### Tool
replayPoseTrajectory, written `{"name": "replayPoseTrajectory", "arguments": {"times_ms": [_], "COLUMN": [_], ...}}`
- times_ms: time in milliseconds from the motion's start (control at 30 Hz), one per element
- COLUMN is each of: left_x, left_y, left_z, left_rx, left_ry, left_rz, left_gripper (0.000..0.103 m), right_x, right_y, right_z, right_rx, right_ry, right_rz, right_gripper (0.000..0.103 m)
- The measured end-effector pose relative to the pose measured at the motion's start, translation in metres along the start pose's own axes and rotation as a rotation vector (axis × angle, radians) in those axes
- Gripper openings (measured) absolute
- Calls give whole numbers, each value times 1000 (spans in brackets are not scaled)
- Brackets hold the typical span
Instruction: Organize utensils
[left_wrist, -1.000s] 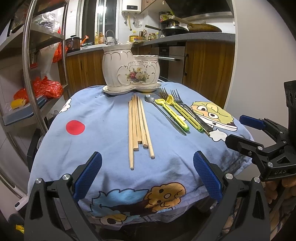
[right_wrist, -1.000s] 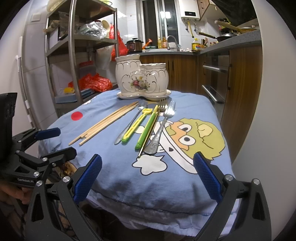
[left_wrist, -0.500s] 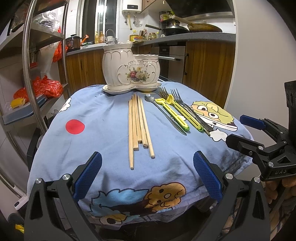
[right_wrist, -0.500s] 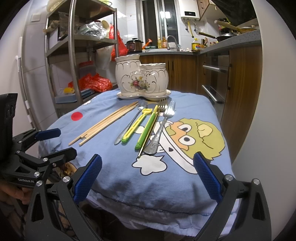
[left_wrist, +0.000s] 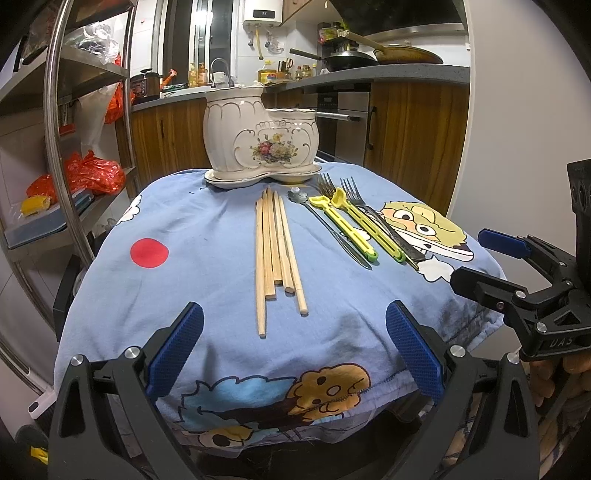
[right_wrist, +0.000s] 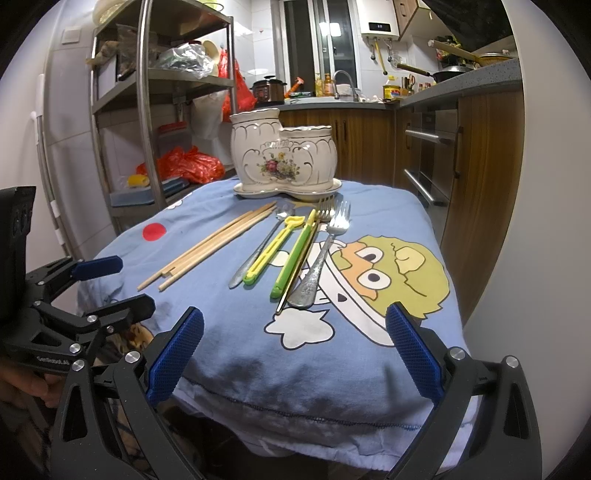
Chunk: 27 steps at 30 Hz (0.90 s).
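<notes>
Several wooden chopsticks (left_wrist: 275, 247) (right_wrist: 210, 247) lie on the blue cartoon cloth (left_wrist: 207, 236) (right_wrist: 388, 354). Right of them lie a metal spoon (left_wrist: 325, 221) (right_wrist: 258, 247), two yellow-green plastic utensils (left_wrist: 343, 225) (right_wrist: 275, 249) and metal forks (left_wrist: 354, 195) (right_wrist: 325, 251). A white floral ceramic two-pot holder (left_wrist: 260, 136) (right_wrist: 282, 155) stands at the far edge. My left gripper (left_wrist: 293, 354) is open and empty at the near edge, below the chopsticks. My right gripper (right_wrist: 293, 354) is open and empty at the near edge, below the forks.
A steel shelf rack (left_wrist: 55, 122) (right_wrist: 147, 110) with red bags stands to the left. Wooden kitchen cabinets (left_wrist: 406, 122) (right_wrist: 480, 147) and an oven lie behind and right. Each gripper shows in the other's view: the right one (left_wrist: 491, 258), the left one (right_wrist: 110, 284).
</notes>
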<state>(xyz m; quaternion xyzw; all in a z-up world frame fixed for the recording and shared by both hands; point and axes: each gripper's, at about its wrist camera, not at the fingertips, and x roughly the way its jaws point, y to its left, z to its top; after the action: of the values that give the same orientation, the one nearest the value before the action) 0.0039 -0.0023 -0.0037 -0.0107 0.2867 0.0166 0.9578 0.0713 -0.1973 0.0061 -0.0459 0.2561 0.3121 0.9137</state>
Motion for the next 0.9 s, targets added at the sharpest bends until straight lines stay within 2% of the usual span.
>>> {"name": "replayPoseTrajectory", "arguments": {"times_ms": [900], "left_x": [-1], "left_y": [3], "left_z": [1], "left_rx": [-19], "left_ry": [-10], "left_rz": [-3], "left_gripper": [97], "right_x": [-2], "right_y": [2], "right_z": [3], "right_rx": [5], "right_ry": [-1], "right_rz": [1], "right_gripper": [98]}}
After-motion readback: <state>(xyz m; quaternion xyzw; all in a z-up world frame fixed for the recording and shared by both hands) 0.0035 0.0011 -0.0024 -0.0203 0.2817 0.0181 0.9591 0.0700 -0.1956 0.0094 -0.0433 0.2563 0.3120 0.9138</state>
